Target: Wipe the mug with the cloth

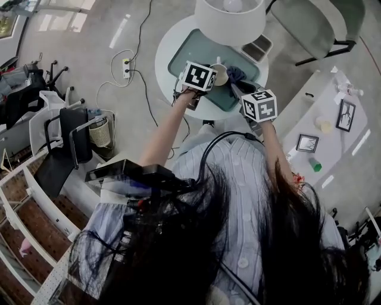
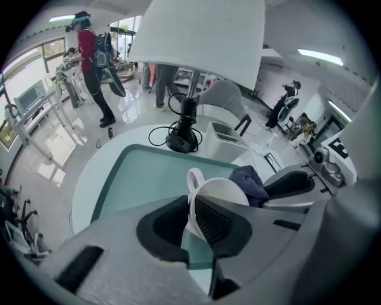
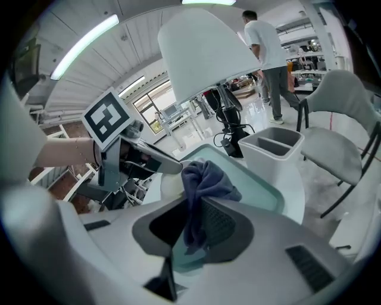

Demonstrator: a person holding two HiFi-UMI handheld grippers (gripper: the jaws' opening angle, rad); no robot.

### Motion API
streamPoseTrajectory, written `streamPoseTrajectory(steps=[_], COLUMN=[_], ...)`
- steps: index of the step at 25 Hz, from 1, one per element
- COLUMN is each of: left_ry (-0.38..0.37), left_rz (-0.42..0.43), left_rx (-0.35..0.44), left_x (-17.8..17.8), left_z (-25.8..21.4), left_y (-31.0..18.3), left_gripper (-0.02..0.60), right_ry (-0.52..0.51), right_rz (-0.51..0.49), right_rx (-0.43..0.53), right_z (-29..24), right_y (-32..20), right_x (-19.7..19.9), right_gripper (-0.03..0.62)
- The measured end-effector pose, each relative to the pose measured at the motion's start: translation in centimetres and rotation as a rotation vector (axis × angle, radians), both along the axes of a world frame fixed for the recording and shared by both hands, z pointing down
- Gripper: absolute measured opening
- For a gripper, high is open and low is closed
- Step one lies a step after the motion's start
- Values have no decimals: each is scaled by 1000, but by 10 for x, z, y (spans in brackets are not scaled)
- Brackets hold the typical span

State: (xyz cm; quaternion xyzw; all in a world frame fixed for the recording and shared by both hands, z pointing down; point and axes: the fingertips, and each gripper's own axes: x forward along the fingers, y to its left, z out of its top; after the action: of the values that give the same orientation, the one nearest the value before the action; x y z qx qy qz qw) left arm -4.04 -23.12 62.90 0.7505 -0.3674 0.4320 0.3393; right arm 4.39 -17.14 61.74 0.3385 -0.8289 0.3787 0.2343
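Left gripper (image 2: pixel 193 221) is clamped on the white ceramic mug (image 2: pixel 219 192), jaws pinching its thin wall. The loop handle is up at 12 o'clock in the left gripper view. The mug looks lifted off the round white table w/ teal glass inset (image 2: pixel 134 173) & tipped over sideways. At the mug's 3 o'clock, just beside it & prob. touching, sits the bunched dark blue cloth (image 3: pixel 201 179). Right gripper (image 3: pixel 191 229) is shut on a lower fold of it, w/ the rest bulging out past the jaws toward the mug.

Risks, as I judge them:
- The pinch on the mug wall is narrow. A firm sideways rub could lever the mug round btwn the jaws or pop it out, so it drops on the glass & chips or cracks.
- Only a fold of cloth is held. Drag vs the ceramic could pull it free, or a loose end could catch the handle.
- If the cloth bunch flattens, the hard right jaws could knock the mug direct.
- The big white lampshade (image 1: pixel 229 18) sits at 12 o'clock of both grippers in the head view. Lifting or pushing fwd while wiping could hit it & rock the lamp.
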Motion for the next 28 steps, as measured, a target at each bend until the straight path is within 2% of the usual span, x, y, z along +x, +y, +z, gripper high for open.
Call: streamPoseTrajectory(steps=[4, 7, 15, 17, 19, 21, 24, 28], left_ry=[-13, -28, 87, 116, 123, 100, 35, -36], left_rz=[-89, -190, -445, -464, -417, -316, -84, 247], left_rx=[13, 13, -47, -62, -50, 15, 149, 205], left_x=[-3, -6, -15, -15, -14, -15, -12, 11], left_z=[6, 3, 1, 1, 0, -8, -18, -21], left_y=[2, 5, 20, 24, 26, 23, 10, 3], left_gripper=[49, 49, 51, 51, 51, 51, 52, 52], right_ry=[-16, -29, -29, -26, -27, -27, -27, -25], right_rz=[7, 13, 36, 45, 52, 58, 65, 67], right_rx=[-12, -19, -2, 5, 10, 12, 9, -1], right_z=[-1, 0, -3, -4, -5, -6, -7, -2], right_y=[10, 15, 0, -3, -3, 0, 1, 5], right_x=[-3, -4, -3, -3, -3, -3, -5, -2], right_gripper=[86, 86, 86, 86, 86, 86, 86, 86])
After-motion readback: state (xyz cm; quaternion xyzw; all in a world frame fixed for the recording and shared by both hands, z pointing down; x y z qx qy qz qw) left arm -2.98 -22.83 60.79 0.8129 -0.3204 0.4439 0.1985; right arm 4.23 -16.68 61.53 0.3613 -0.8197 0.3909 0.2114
